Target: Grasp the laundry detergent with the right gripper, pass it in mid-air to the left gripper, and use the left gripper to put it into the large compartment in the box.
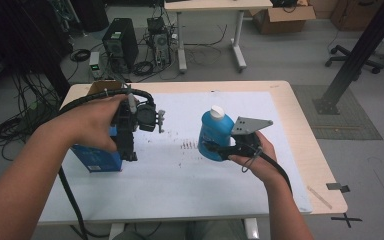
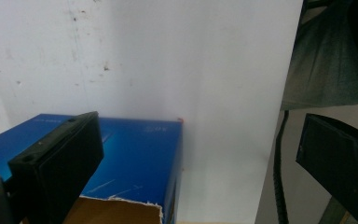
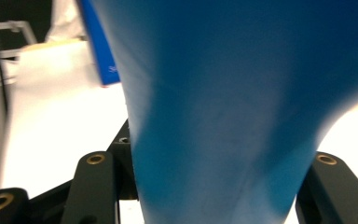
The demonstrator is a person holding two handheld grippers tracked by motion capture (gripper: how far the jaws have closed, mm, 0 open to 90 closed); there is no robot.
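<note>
A blue bottle [image 1: 214,134] with a white cap [image 1: 217,111] hangs above the white mat [image 1: 180,175], held upright. My right gripper [image 1: 215,148] is shut on its lower body from the right side. In the right gripper view the bottle [image 3: 233,116] sits pressed between the two black jaws of the right gripper [image 3: 214,186]. A blue cardboard box [image 1: 97,159] stands at the mat's left. My left gripper [image 1: 129,152] points down just over its right end. In the left gripper view that box [image 2: 135,158] lies below the left gripper [image 2: 200,140], whose jaws stand wide open with nothing between them.
Small dark marks [image 1: 187,145] dot the mat's middle. The wooden table [image 1: 310,130] ends close to the mat's right edge. On the floor beyond are a computer tower [image 1: 120,42], loose cables, a second table [image 1: 215,6] and a slanted black post [image 1: 360,55].
</note>
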